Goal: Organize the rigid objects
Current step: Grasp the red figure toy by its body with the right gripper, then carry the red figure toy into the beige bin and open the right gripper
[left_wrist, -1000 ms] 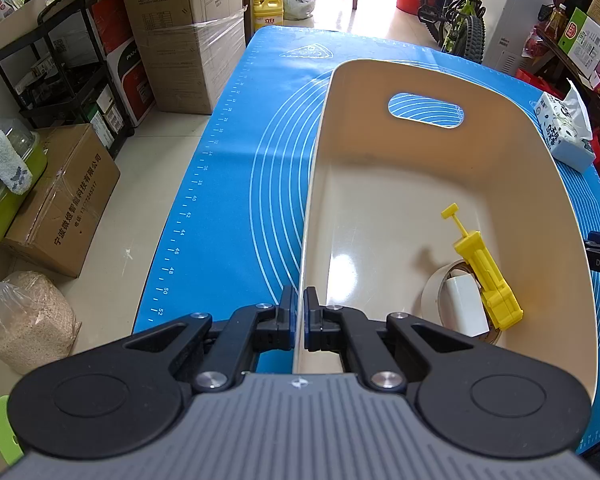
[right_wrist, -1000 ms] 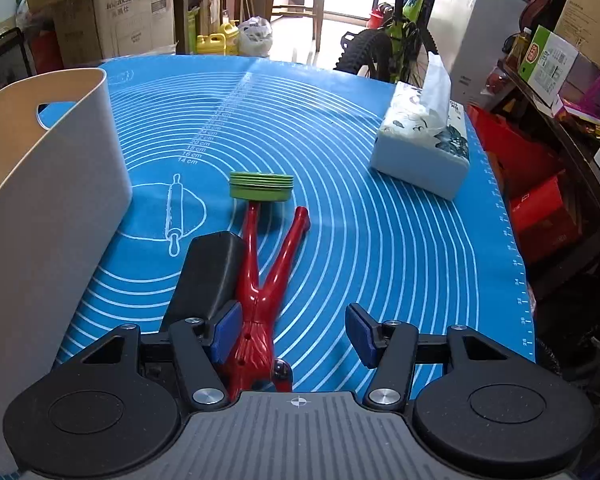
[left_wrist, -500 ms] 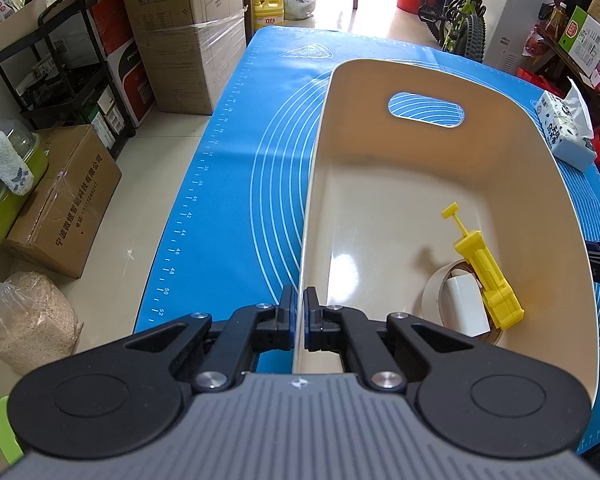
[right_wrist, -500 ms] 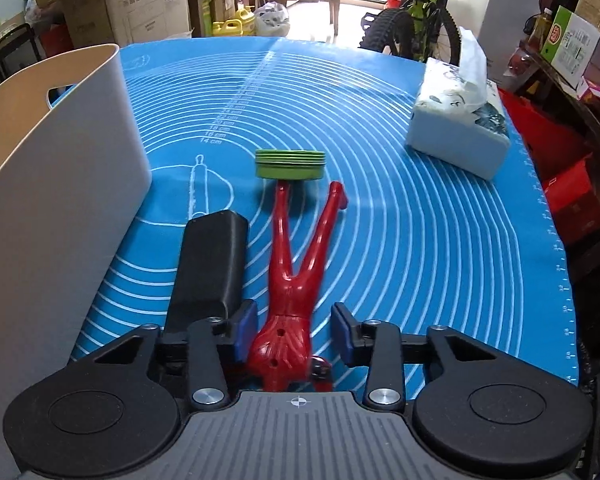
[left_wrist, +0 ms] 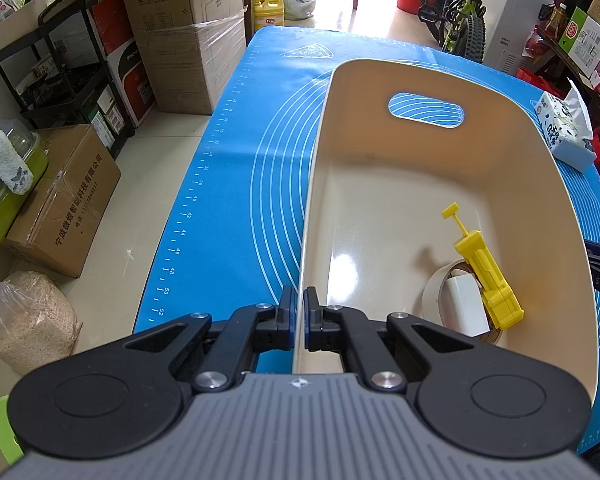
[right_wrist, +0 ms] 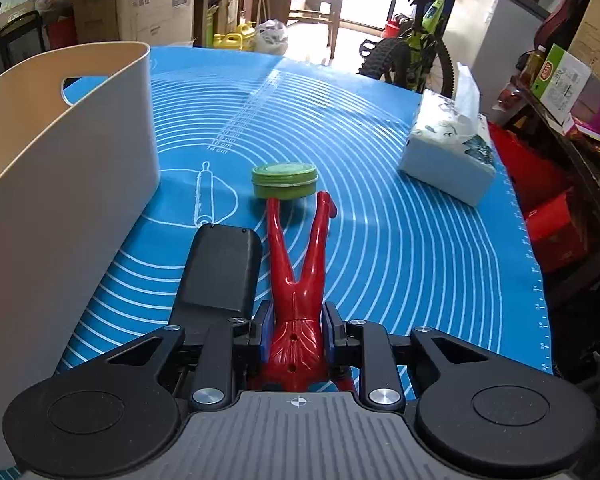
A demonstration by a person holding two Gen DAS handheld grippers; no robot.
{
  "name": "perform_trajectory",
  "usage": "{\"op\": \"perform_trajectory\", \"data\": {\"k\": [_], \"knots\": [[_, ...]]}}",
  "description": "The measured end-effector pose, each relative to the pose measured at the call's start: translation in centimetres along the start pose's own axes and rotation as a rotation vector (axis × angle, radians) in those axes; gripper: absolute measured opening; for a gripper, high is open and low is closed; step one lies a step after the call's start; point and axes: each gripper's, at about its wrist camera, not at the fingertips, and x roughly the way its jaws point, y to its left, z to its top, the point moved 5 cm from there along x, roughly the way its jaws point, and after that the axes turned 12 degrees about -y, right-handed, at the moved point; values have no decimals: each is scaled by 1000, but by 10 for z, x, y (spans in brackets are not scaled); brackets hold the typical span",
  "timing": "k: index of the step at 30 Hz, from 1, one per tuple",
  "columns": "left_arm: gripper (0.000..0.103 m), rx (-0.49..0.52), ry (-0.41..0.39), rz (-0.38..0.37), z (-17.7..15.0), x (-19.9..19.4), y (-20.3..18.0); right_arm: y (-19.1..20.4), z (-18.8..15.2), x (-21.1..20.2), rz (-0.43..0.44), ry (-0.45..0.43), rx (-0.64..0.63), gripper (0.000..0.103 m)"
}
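My left gripper (left_wrist: 299, 312) is shut on the near wall of the beige bin (left_wrist: 420, 152), one pad inside and one outside. In the bin lie a yellow plastic tool (left_wrist: 484, 276), a roll of tape (left_wrist: 436, 292) and a white block (left_wrist: 466, 304). My right gripper (right_wrist: 297, 332) is low over the blue mat (right_wrist: 400, 260), its jaws closing, with the pads touching both sides of the torso of a red toy figure (right_wrist: 296, 280). The figure's legs point away toward a green round tin (right_wrist: 285, 180). A black case (right_wrist: 220, 268) lies just left of the figure.
The bin's outer wall (right_wrist: 60, 184) stands close on the left of my right gripper. A tissue box (right_wrist: 448, 160) sits at the mat's far right. Cardboard boxes, a shelf and a bicycle surround the table; the floor drops off left of the mat.
The right gripper's jaws have come together from wide apart onto the red figure's torso, and the gripper shifted slightly over it. The left gripper and the bin have not moved.
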Motion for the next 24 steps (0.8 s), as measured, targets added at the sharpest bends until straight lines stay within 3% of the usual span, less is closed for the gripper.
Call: {"op": "perform_trajectory", "data": {"k": [18,24], "knots": [[5,-1,0,0,0,0,0,-1,13,-41,-20,-71,-16,34],[5,-1,0,0,0,0,0,-1,28,-61,-17,-130,-20,34]]}}
